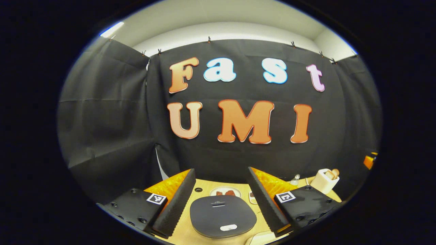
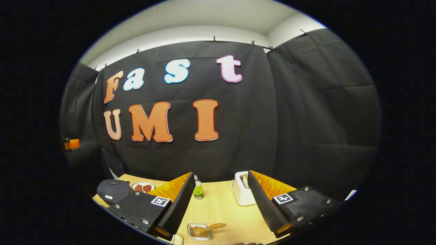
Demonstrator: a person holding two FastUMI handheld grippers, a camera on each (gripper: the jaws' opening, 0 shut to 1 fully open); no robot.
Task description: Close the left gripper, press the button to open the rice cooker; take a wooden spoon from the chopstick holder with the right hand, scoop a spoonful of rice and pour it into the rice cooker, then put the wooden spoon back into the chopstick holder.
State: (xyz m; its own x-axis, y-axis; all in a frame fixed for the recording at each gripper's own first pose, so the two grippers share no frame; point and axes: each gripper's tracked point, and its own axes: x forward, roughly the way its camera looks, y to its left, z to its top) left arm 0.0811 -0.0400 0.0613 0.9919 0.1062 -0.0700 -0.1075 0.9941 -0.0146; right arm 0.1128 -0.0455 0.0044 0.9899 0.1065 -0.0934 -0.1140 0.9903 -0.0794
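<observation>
In the left gripper view the dark rice cooker [image 1: 223, 216] sits low between my fingers, lid down, its white button [image 1: 228, 227] on the near edge. My left gripper [image 1: 220, 170] is open above it, holding nothing. The white chopstick holder [image 1: 325, 181] stands at the far right with wooden handles [image 1: 333, 173] poking out. In the right gripper view my right gripper [image 2: 220, 173] is open and holds nothing. The holder [image 2: 242, 192] stands just left of its right finger. A wooden spoon [image 2: 207, 228] lies in a small clear square dish [image 2: 198, 232] near the front edge. The cooker [image 2: 112, 190] is far left.
A plate with red pieces [image 1: 224, 192] [image 2: 143, 187] lies behind the cooker. A small green bottle [image 2: 198, 190] stands mid-table against the black cloth wall. The wooden table [image 2: 224, 207] has bare room between bottle, holder and dish.
</observation>
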